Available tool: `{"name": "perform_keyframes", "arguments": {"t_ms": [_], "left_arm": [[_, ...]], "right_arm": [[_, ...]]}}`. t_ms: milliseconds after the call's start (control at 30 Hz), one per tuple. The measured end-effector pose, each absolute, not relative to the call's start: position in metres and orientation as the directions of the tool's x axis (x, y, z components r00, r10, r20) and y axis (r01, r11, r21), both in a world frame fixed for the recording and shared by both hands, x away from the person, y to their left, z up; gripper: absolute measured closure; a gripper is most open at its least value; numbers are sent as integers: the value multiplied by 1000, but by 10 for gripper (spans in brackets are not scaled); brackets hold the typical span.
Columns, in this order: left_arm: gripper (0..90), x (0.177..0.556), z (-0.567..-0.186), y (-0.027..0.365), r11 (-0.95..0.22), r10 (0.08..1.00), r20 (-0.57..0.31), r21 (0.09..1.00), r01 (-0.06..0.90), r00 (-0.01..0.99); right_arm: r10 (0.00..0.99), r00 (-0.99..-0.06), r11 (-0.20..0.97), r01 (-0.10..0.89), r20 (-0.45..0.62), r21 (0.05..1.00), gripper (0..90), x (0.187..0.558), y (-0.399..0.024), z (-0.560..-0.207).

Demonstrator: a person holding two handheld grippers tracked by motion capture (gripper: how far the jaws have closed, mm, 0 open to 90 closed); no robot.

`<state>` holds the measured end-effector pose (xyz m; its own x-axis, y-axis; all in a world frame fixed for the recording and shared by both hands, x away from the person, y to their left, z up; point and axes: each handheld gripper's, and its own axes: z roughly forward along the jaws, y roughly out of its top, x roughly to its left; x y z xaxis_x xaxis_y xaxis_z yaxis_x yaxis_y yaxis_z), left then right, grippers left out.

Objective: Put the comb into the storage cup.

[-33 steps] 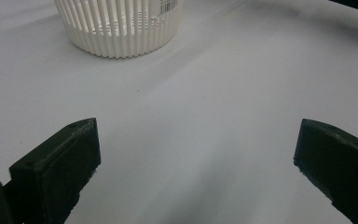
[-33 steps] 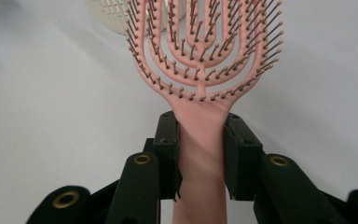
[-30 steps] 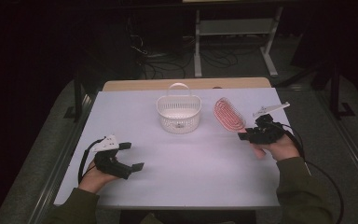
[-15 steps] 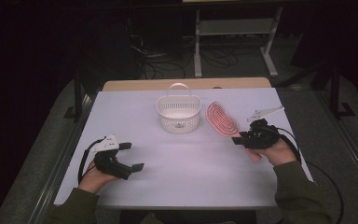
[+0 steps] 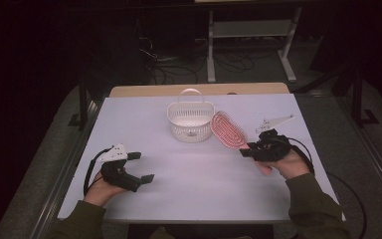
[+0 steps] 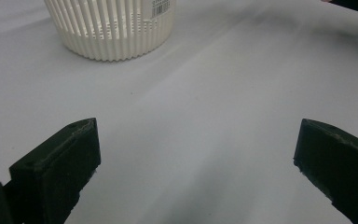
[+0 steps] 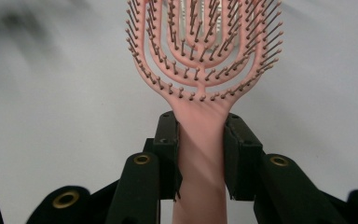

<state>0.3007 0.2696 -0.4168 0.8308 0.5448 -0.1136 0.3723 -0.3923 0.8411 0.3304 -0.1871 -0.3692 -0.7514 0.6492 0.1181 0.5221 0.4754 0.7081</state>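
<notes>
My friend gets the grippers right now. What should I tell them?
Right gripper: shut on the handle of the pink hairbrush, held just right of the white basket.
Left gripper: open, holding nothing, low over the table at its near left.
Done: brush gripped by the handle, its head close to the basket.
Left: probably carry the brush over the basket's rim, let go, then draw the gripper away.

Smooth pink plastic hairbrush [image 7: 205,60], ribbed white plastic basket [image 5: 191,122], matt pale table [image 5: 199,189].
</notes>
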Motion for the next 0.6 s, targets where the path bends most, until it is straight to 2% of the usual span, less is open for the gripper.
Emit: {"name": "perform_keyframes", "arguments": {"t_ms": [600], "left_arm": [[2,303,-413,264,-371,531,-137,850,374,837]], "right_arm": [[595,-795,504,481,115,717,691,327,-166,-368]]}}
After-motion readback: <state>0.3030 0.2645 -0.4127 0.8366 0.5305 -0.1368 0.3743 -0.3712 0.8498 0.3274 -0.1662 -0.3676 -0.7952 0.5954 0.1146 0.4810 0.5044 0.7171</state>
